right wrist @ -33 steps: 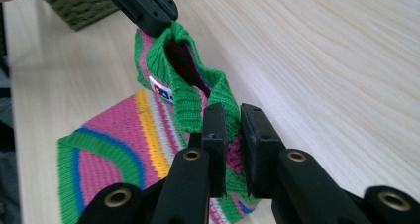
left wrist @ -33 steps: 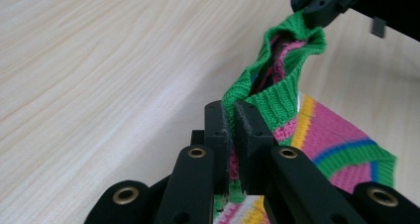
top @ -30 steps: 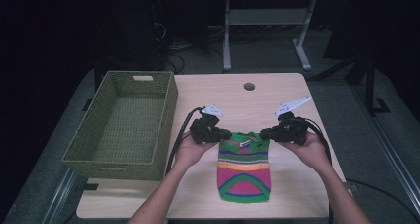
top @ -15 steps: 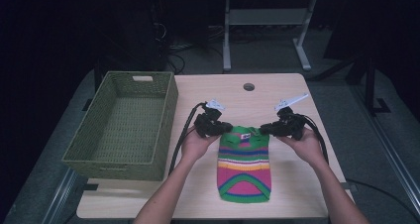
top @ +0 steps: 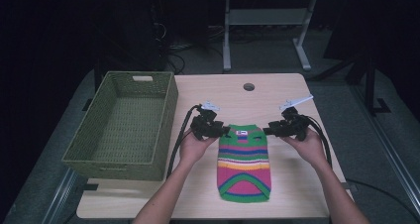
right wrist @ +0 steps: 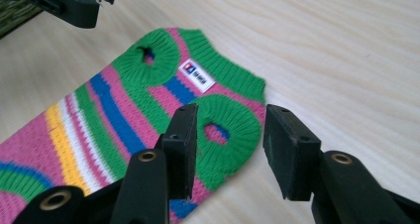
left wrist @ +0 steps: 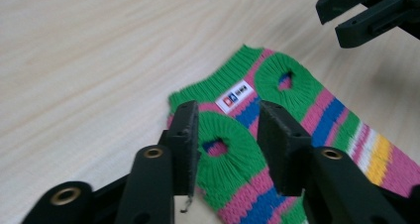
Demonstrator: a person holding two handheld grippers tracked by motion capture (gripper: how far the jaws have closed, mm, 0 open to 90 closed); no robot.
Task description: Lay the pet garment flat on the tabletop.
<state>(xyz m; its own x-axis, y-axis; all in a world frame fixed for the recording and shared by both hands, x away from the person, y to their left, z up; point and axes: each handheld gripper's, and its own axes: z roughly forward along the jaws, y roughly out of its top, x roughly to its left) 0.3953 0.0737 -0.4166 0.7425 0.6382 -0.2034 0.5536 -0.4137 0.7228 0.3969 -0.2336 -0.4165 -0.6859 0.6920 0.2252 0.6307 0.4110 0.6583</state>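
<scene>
Hovering with jaws parted and nothing between them, the left hand-held gripper (left wrist: 225,135) sits just over one green ribbed armhole of the small striped knitted sweater (top: 244,162) in green, pink, blue, yellow and white, at its upper left corner in the high view. The right hand-held gripper (right wrist: 229,135) is likewise open and empty, poised over the other armhole at the upper right corner. A small white label (left wrist: 236,96) lies between the armholes near the green neck edge. The sweater lies flat on the pale wooden worktop (top: 277,92). A green woven rectangular basket (top: 86,152) stands at the worktop's left side, apart from the sweater.
</scene>
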